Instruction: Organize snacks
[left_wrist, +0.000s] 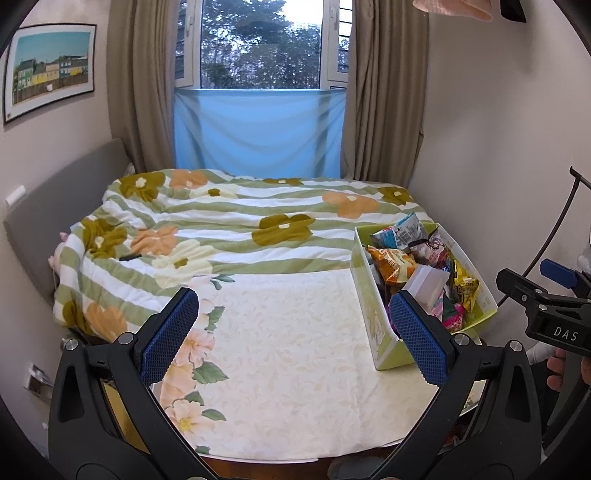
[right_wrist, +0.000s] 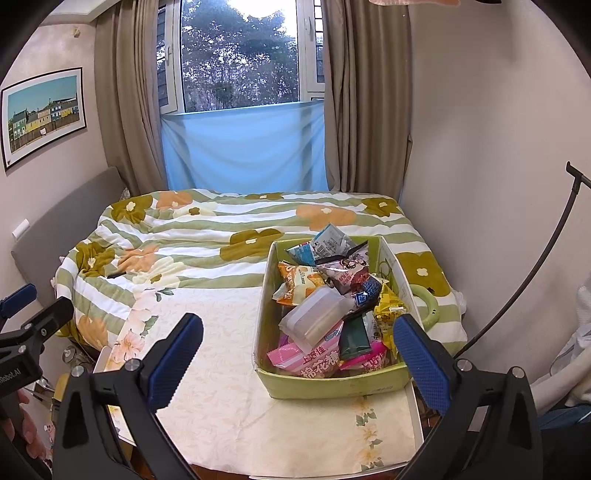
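Both grippers, left gripper (left_wrist: 295, 332) and right gripper (right_wrist: 299, 358), had black frames, silver screws and blue dimpled pads (left_wrist: 168, 338); white "DAS" lettering marked the right one

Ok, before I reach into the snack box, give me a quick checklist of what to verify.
1. Left gripper open and empty: ok.
2. Right gripper open and empty: ok.
3. Green box upright on the table: ok.
4. Snacks reachable from above, clear plastic container on top: ok.
5. Bare tablecloth left of the box for sorting: ok.
6. What lies under the pile: cannot tell.
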